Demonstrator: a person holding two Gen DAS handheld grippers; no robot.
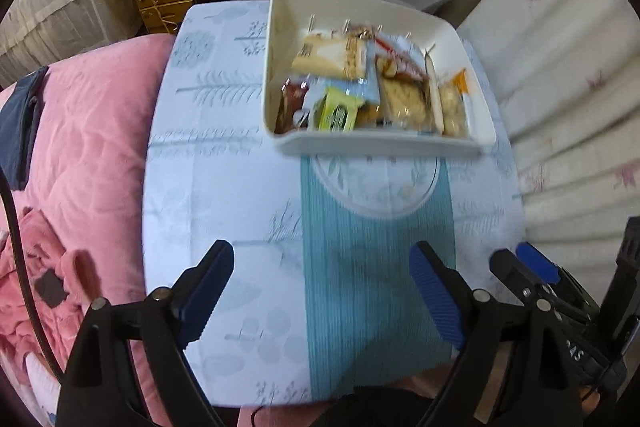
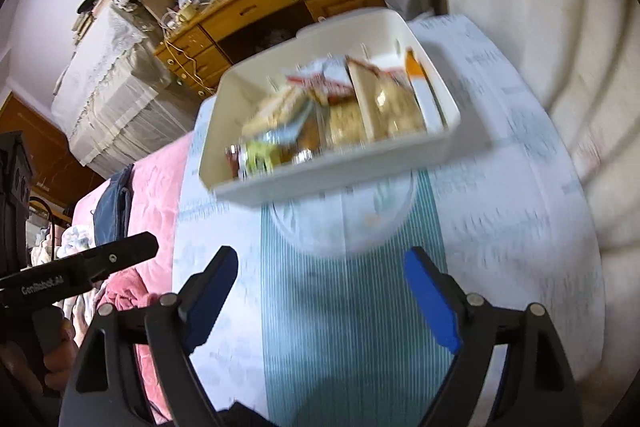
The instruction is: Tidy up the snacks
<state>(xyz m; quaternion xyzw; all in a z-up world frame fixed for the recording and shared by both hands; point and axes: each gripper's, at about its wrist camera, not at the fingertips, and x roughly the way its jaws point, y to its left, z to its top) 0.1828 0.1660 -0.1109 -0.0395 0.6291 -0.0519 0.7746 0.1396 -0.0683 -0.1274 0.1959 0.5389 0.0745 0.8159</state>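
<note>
white bin: a cream-white plastic bin (image 1: 486, 131) sits at the far end of the table (image 1: 208, 187), holding the snacks.
snacks: packets lie jumbled in the bin; a yellow-green packet (image 1: 338, 111) and a dark red packet (image 1: 292, 103) at the near wall, a tan cracker pack (image 1: 332, 57) behind them, clear bags of pale biscuits (image 1: 404, 99) to the right. an upright divider (image 1: 434, 95) fences off a narrow right section with an orange-and-white pack (image 1: 464, 87).
table cover: pale leaf-print cloth with a teal striped runner (image 1: 372, 287) down the middle; no snack shows on it outside the bin.
left gripper: left gripper (image 1: 324, 291) spread wide over the runner, nothing between the blue pads, well short of the bin.
right gripper: right gripper (image 2: 320, 295) likewise spread and empty, near the left one.
stage: judged near the end, or between picks.
risk, grippers: the two tools sit close side by side; reaching together could knock them.
risk, bin: the bin's far end reaches the table's far end; a push on its near wall could slide it off.
risk, packets: slick wrappers overlap, so a pinch may drag a neighbour or crush biscuits.
risk, view: both views are smeared, so aim may be off.
</note>
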